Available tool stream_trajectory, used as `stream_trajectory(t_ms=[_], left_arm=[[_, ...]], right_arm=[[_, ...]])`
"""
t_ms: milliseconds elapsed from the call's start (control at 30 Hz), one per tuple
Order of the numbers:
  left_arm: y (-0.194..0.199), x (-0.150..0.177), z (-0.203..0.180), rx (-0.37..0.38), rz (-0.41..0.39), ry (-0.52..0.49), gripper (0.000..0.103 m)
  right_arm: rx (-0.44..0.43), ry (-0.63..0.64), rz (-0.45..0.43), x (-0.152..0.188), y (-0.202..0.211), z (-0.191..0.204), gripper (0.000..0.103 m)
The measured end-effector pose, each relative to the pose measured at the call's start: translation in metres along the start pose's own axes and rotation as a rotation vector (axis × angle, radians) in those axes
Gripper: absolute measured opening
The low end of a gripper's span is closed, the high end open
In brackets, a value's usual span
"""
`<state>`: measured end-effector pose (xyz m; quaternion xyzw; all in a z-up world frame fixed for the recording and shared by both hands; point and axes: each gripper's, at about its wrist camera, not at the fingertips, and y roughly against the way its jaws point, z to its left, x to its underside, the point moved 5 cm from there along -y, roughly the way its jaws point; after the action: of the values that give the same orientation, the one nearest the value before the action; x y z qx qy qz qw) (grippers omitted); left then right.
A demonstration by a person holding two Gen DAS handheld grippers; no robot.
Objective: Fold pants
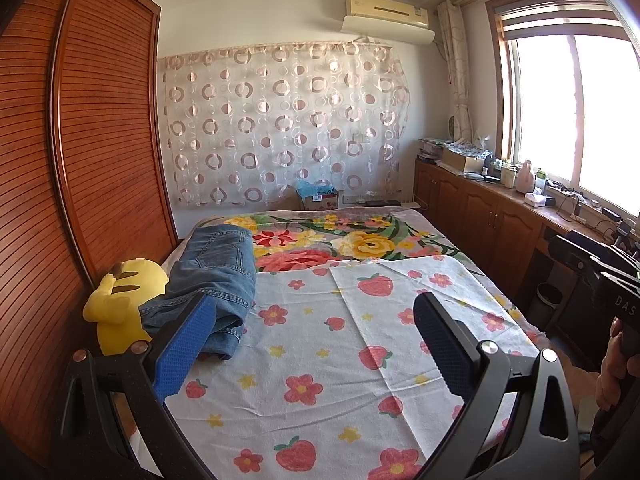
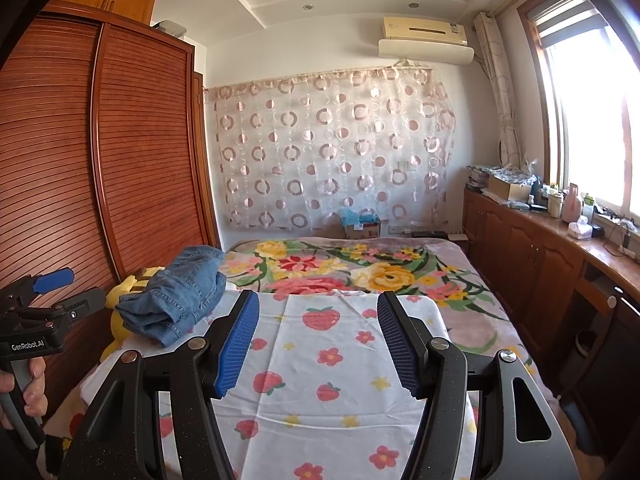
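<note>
Blue denim pants [image 1: 214,280] lie folded in a stack at the left edge of the bed, partly on a yellow plush toy [image 1: 120,300]. They also show in the right wrist view [image 2: 180,294]. My left gripper [image 1: 316,344] is open and empty, above the strawberry-print sheet [image 1: 320,380], its left finger just in front of the pants. My right gripper [image 2: 318,344] is open and empty, held above the sheet [image 2: 320,380], to the right of the pants. The left gripper's body [image 2: 36,320] shows at the left of the right wrist view.
A louvered wooden wardrobe [image 1: 80,140] stands close along the bed's left side. A flowered blanket [image 1: 340,240] covers the far bed. Wooden cabinets [image 1: 480,208] with cluttered tops run under the window on the right. A cardboard box [image 1: 320,200] sits beyond the bed.
</note>
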<state>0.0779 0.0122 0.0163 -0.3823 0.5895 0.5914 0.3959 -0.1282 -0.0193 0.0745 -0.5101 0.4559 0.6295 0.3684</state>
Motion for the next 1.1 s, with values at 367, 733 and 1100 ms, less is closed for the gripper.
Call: stream_trajectory(t_ms=[367,733,1100], left_arm=[[0.0004,0.0000,0.0000,0.000,-0.001,-0.001,0.099],[0.0000,-0.0002,-0.0008,0.000,-0.001,0.000,0.099],[0.0002,0.0001,-0.0013,0.000,-0.001,0.000,0.099]], right_arm=[[0.002,-0.002,-0.006,-0.0007,0.0016,0.0007,0.064],[-0.001,-0.002,-0.005,-0.0003,0.0022,0.0001,0.064],[-0.001,-0.004,-0.003,-0.0015,0.0028,-0.0002,0.064]])
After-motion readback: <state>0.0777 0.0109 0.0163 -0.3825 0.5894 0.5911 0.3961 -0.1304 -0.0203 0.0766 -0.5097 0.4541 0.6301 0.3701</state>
